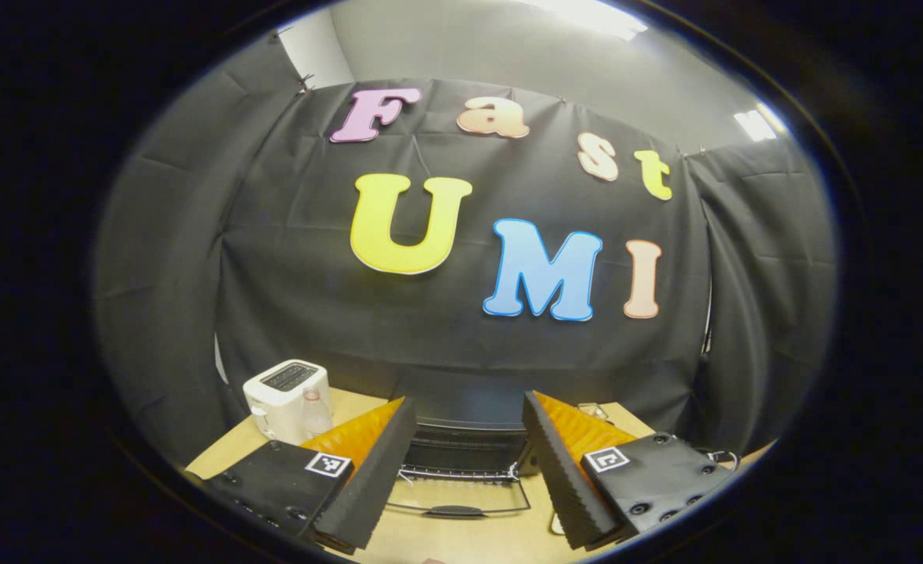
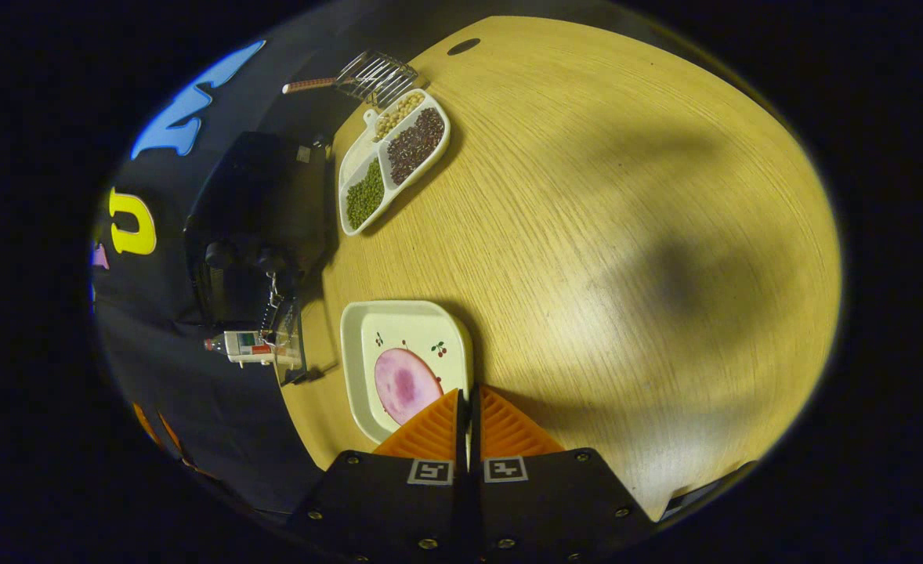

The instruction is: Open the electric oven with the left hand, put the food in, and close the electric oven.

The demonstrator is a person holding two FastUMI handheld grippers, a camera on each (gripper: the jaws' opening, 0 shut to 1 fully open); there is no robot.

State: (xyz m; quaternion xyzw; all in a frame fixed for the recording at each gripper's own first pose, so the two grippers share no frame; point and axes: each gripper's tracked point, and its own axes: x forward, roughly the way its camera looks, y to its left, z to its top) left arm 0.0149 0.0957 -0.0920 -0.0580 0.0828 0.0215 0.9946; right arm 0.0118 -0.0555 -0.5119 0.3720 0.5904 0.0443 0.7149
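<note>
My left gripper (image 1: 465, 439) stands with its fingers spread wide, holding nothing. Between and just beyond them sits the black electric oven (image 1: 465, 446), its glass door (image 1: 461, 493) folded down toward me, the dark bar handle (image 1: 454, 511) nearest my fingertips. A white two-slot toaster (image 1: 285, 395) stands beyond my left finger.

My right gripper (image 2: 465, 407) has its fingers pressed together over the near rim of a square cream plate (image 2: 375, 329) carrying a round pink slice of food (image 2: 403, 384); whether they pinch that rim I cannot tell. In this view the oven (image 2: 262, 211) lies well off to the fingers' left.

Risks, in my judgement: an edge-held plate may tilt and shed the slice; the lowered door may catch the plate on approach.
</note>
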